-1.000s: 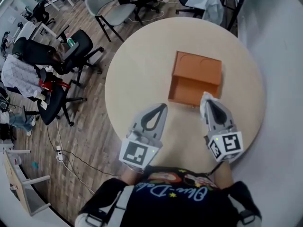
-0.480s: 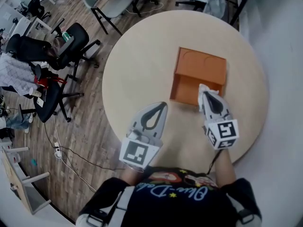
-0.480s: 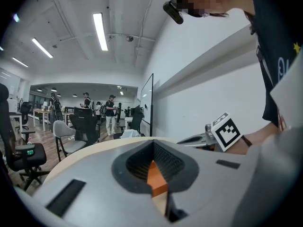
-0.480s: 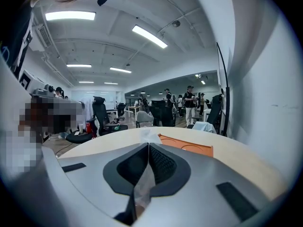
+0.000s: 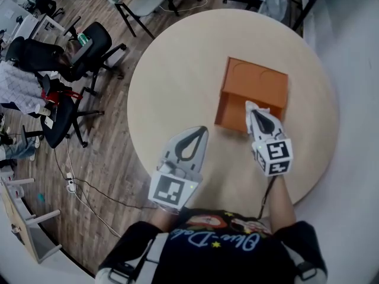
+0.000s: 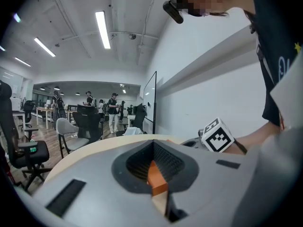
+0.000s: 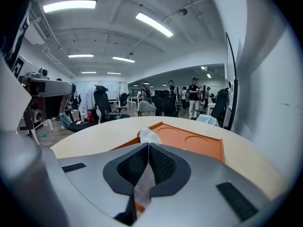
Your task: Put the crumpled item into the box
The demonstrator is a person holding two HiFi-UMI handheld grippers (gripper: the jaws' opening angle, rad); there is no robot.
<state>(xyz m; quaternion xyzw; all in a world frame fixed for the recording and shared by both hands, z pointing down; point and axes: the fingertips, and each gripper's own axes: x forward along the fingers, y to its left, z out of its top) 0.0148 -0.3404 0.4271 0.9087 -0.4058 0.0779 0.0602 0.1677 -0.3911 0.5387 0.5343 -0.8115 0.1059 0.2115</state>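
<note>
Claws both stand clenched: the right claw (image 5: 256,112) grips the crumpled white item (image 7: 147,137) at the orange box's (image 5: 254,81) near edge; the left claw (image 5: 200,134), empty, hangs above the round surface (image 5: 172,81).

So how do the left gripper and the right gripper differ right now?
The right gripper is shut on the crumpled white item; the left gripper is shut on nothing. The right gripper's tip reaches over the near part of the orange box; the left gripper hangs over bare table, apart from the box. Both point away from the person, jaws together.
</note>
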